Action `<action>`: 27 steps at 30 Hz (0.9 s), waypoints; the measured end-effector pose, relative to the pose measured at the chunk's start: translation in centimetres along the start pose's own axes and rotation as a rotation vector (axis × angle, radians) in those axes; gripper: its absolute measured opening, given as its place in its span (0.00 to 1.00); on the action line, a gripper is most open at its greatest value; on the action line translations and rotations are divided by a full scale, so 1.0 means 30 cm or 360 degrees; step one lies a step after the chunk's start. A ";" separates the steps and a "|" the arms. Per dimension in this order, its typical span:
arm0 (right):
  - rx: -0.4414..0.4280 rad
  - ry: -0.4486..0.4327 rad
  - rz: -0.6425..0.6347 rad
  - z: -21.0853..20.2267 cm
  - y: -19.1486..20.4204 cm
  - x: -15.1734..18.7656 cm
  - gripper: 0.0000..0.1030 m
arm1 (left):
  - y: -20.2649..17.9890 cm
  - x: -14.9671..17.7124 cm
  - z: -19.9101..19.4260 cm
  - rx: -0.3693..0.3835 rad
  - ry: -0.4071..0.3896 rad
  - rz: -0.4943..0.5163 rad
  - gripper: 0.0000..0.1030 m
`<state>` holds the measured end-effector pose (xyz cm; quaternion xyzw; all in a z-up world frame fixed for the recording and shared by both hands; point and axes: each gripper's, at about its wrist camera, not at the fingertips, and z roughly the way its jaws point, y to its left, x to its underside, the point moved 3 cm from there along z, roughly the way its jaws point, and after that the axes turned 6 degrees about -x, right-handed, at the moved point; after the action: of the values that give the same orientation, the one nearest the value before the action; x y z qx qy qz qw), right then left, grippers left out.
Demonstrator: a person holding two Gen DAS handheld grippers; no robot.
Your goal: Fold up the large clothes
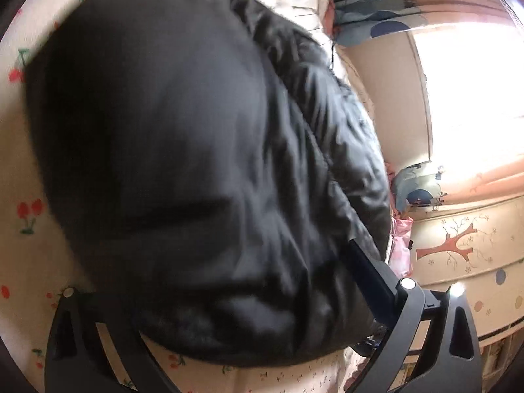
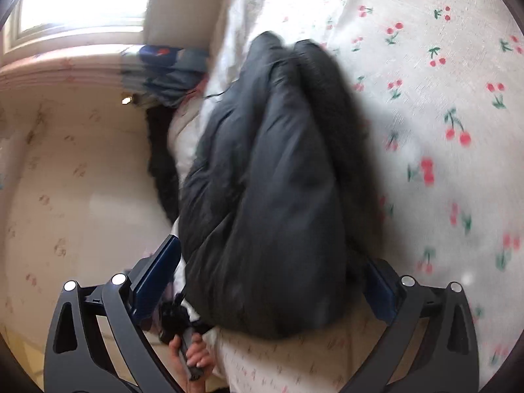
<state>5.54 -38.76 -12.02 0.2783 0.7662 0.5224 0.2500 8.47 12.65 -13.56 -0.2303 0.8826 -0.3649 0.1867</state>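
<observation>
A black padded jacket (image 1: 183, 150) lies bunched on a cherry-print bed sheet (image 1: 23, 229). It fills most of the left wrist view. My left gripper (image 1: 229, 262) is open wide against the jacket's near edge. Its right finger (image 1: 370, 275) shows beside the fabric, and the left one is hidden under it. In the right wrist view the jacket (image 2: 278, 196) lies folded lengthwise. My right gripper (image 2: 271, 252) is open wide, its fingers (image 2: 157, 275) on either side of the jacket's near end.
The bed edge runs along a cream floral wall (image 2: 65, 180) under a bright window (image 1: 475, 82). Blue patterned pillows (image 1: 370, 9) lie near the head of the bed. A hand (image 2: 193, 357) grips a black handle at the bottom of the right wrist view.
</observation>
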 end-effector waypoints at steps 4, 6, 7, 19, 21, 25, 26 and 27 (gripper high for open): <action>-0.0051 -0.0054 -0.0078 0.023 0.001 -0.030 0.50 | 0.020 -0.019 -0.002 0.0041 -0.0032 -0.0046 0.66; -0.0066 -0.0063 -0.0089 0.020 0.005 -0.023 0.26 | 0.018 -0.031 0.001 0.0089 -0.0013 -0.0039 0.46; -0.0066 -0.0071 -0.0122 0.016 0.016 -0.024 0.21 | -0.007 -0.030 -0.013 0.0095 -0.0028 0.0031 0.32; 0.0171 0.0080 -0.0207 -0.246 -0.008 0.222 0.35 | 0.100 0.149 -0.202 0.0278 0.0153 -0.0032 0.51; 0.0106 0.0059 -0.0003 -0.286 -0.086 0.226 0.45 | 0.168 0.130 -0.191 0.0266 0.0166 -0.0127 0.51; 0.0127 -0.0353 -0.0095 -0.516 -0.024 0.255 0.57 | 0.182 0.114 -0.234 0.0298 0.0062 -0.0143 0.62; 0.0247 -0.0477 -0.0204 -0.570 0.032 0.258 0.59 | 0.177 0.112 -0.232 0.0281 0.0054 -0.0122 0.66; 0.0297 -0.0511 -0.0288 -0.581 0.078 0.256 0.60 | 0.168 0.109 -0.223 0.0262 0.0051 -0.0108 0.68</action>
<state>-11.37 -44.31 -4.80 0.3099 0.7835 0.3735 0.3880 1.06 17.78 -13.33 -0.2382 0.8441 -0.4459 0.1784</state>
